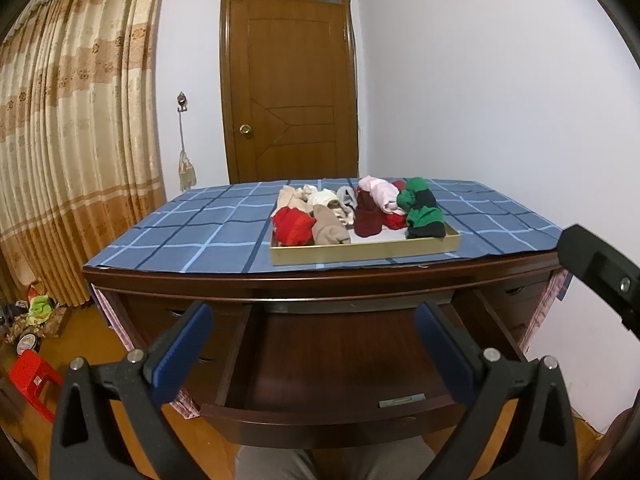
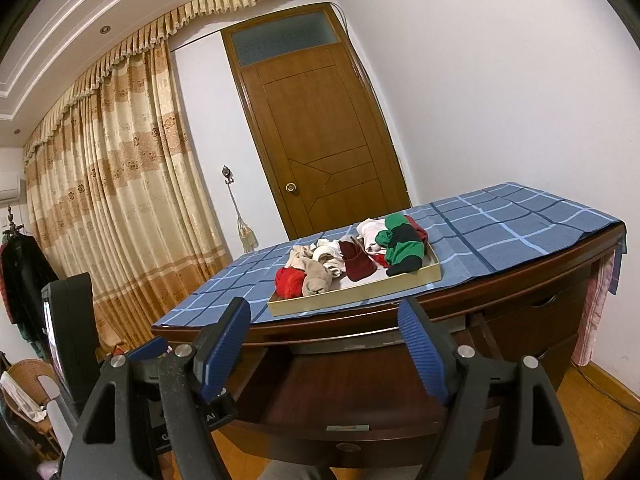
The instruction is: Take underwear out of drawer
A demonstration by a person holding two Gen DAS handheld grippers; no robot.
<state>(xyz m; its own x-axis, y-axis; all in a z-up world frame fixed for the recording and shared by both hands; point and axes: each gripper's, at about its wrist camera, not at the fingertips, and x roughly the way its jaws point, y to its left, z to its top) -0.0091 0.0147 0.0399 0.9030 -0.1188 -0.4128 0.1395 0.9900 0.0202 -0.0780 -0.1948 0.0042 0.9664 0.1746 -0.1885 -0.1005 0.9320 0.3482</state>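
The desk's middle drawer [image 1: 340, 364] [image 2: 344, 396] is pulled out, and its dark wooden inside shows no clothing. On the blue checked cloth above stands a shallow tan tray [image 1: 360, 254] [image 2: 356, 294]. It is heaped with folded underwear [image 1: 360, 210] [image 2: 352, 258] in red, beige, white, maroon, pink and green-black. My left gripper [image 1: 316, 340] hovers open over the drawer's front with nothing between its blue pads. My right gripper [image 2: 326, 348] is also open and empty, just before the drawer, to the right of the left one.
A closed wooden door [image 1: 288, 92] and a long curtain [image 1: 72, 152] stand behind the desk. Side drawers [image 2: 536, 320] flank the open one. A red stool [image 1: 34, 380] and clutter lie on the floor at left. The person's legs [image 1: 332, 462] are below the drawer.
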